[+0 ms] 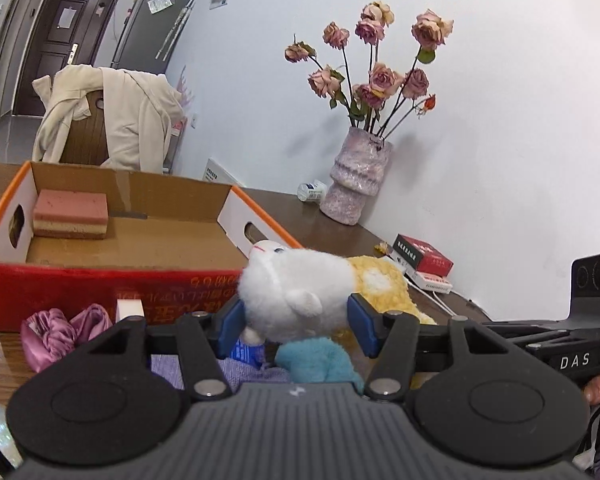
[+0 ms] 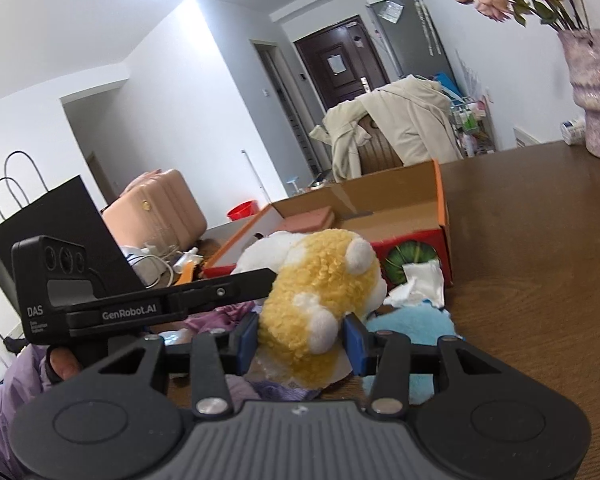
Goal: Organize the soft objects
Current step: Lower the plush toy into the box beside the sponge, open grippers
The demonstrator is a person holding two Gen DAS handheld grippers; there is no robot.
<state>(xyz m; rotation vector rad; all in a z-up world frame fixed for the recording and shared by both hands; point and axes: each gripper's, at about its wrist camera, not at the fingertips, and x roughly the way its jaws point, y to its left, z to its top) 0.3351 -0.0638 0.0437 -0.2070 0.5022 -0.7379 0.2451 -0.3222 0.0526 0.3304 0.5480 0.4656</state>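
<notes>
At the far left of the tabletop [image 1: 324,224] the open cardboard box [image 1: 80,276] holds one pink sponge [image 1: 71,213] in its far corner, the rest of its floor bare. Just right of it, the left hand-held gripper [image 1: 296,326] pinches the white end of the plush toy [image 1: 300,288], and the right hand-held gripper [image 2: 302,338] pinches its yellow end. The step appears to be carrying the toy; next it should probably move left over the near wall and be released together.
</notes>
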